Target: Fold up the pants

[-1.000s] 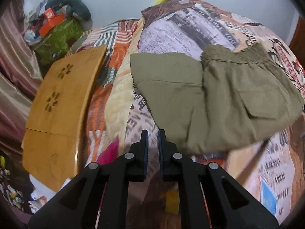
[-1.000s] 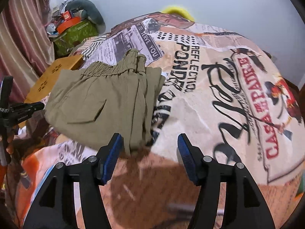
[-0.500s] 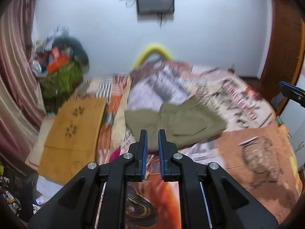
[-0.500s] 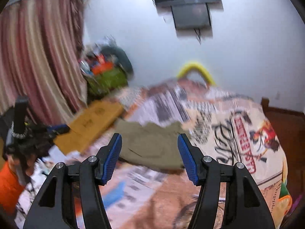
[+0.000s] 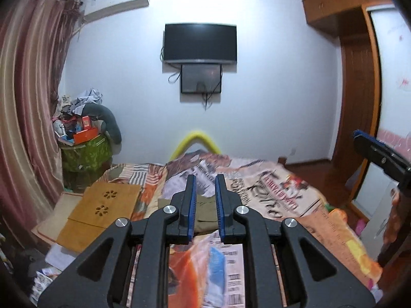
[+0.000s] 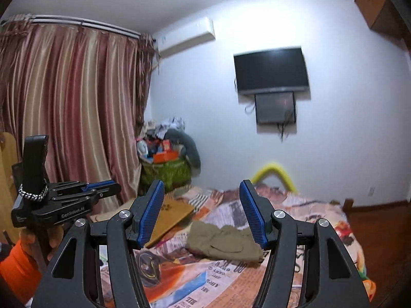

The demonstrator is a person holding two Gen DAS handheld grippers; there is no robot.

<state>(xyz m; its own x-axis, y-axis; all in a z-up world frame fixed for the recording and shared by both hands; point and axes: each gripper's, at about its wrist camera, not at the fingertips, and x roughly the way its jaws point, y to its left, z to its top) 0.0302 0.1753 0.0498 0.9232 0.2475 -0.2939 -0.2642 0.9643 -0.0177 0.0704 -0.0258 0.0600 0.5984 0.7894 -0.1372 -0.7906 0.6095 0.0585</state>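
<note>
The olive green pants (image 6: 222,241) lie folded in a compact bundle on the printed bedspread (image 6: 295,213), far from both grippers. In the left wrist view only a strip of the pants (image 5: 205,211) shows between the fingers. My left gripper (image 5: 205,205) is held high above the bed's near end, its jaws a narrow gap apart and empty; it also shows at the left of the right wrist view (image 6: 77,200). My right gripper (image 6: 203,210) is open wide and empty, raised well back from the pants.
A wooden lap table (image 5: 102,210) lies at the bed's left side. A green bin piled with clutter (image 5: 84,148) stands in the corner by the curtain (image 6: 77,115). A TV (image 5: 200,42) hangs on the far wall. A wooden wardrobe (image 5: 357,102) stands at right.
Both grippers have pulled up and back from the folded pants, so the whole room now shows. The left jaws have opened slightly. The pants stay folded on the bed.
</note>
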